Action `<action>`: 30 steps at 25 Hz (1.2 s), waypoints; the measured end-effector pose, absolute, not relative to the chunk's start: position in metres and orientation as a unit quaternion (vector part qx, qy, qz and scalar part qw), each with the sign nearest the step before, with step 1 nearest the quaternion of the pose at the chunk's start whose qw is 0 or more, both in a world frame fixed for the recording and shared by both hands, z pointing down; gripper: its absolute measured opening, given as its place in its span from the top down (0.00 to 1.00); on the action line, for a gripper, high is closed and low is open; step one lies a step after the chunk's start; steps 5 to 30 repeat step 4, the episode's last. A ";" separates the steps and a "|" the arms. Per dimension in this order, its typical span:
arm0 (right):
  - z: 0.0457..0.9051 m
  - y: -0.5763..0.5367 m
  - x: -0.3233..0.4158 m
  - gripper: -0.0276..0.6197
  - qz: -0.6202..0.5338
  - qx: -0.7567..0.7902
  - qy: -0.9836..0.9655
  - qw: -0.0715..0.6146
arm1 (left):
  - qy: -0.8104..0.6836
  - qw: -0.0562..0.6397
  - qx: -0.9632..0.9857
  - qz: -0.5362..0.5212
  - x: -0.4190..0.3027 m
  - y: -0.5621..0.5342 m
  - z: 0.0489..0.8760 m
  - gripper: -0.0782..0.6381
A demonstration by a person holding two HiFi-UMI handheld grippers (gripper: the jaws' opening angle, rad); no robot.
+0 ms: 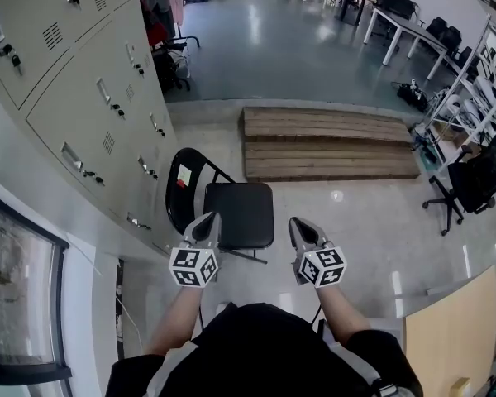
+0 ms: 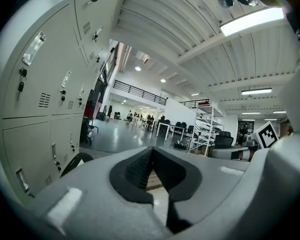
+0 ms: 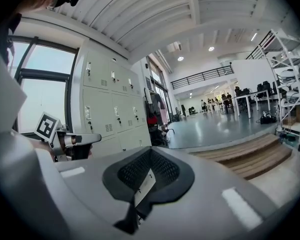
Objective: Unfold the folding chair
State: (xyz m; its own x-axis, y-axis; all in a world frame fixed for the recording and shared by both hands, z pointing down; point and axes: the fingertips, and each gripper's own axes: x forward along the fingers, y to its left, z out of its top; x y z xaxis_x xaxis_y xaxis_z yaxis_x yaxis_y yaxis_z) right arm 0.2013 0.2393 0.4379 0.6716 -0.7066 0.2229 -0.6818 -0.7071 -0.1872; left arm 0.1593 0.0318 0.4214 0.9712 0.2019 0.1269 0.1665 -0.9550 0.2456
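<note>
The folding chair [image 1: 231,212] stands on the pale floor [image 1: 355,230] right in front of the person, close beside the row of grey lockers [image 1: 91,114]. Its black seat lies flat and its rounded back, which carries a small white and red label, rises on the locker side, so it looks opened out already. The left hand-held gripper [image 1: 205,222] is held above the near left corner of the seat as seen from the head view. Whether it touches the chair cannot be told from there. Its own view shows the jaws clenched together with nothing between them [image 2: 152,153], and only floor and a strip of wood show through the gap below the tips. The right hand-held gripper [image 1: 300,227] hovers just to the right of the seat, apart from it, and is likewise clenched and empty [image 3: 150,155]. Both point roughly level, away from the person. Beyond the chair lies a low wooden platform [image 1: 326,143] of two steps, and a black office chair [image 1: 471,180] stands off to the right near a white shelf rack [image 1: 471,81]. A window [image 1: 16,288] sits at the person's left, next to the lockers.
</note>
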 end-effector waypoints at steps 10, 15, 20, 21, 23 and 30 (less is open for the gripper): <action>0.437 0.241 0.198 0.95 -0.141 -0.912 0.382 0.040 | 0.097 0.120 0.985 0.077 0.155 0.034 0.421 0.88; 0.437 0.241 0.198 0.95 -0.141 -0.912 0.382 0.040 | 0.097 0.120 0.985 0.077 0.155 0.034 0.421 0.88; 0.437 0.241 0.198 0.95 -0.141 -0.912 0.382 0.040 | 0.097 0.120 0.985 0.077 0.155 0.034 0.421 0.88; 0.437 0.241 0.198 0.95 -0.141 -0.912 0.382 0.040 | 0.097 0.120 0.985 0.077 0.155 0.034 0.421 0.88; 0.437 0.241 0.198 0.95 -0.141 -0.912 0.382 0.040 | 0.097 0.120 0.985 0.077 0.155 0.034 0.421 0.88; 0.437 0.241 0.198 0.95 -0.141 -0.912 0.382 0.040 | 0.097 0.120 0.985 0.077 0.155 0.034 0.421 0.88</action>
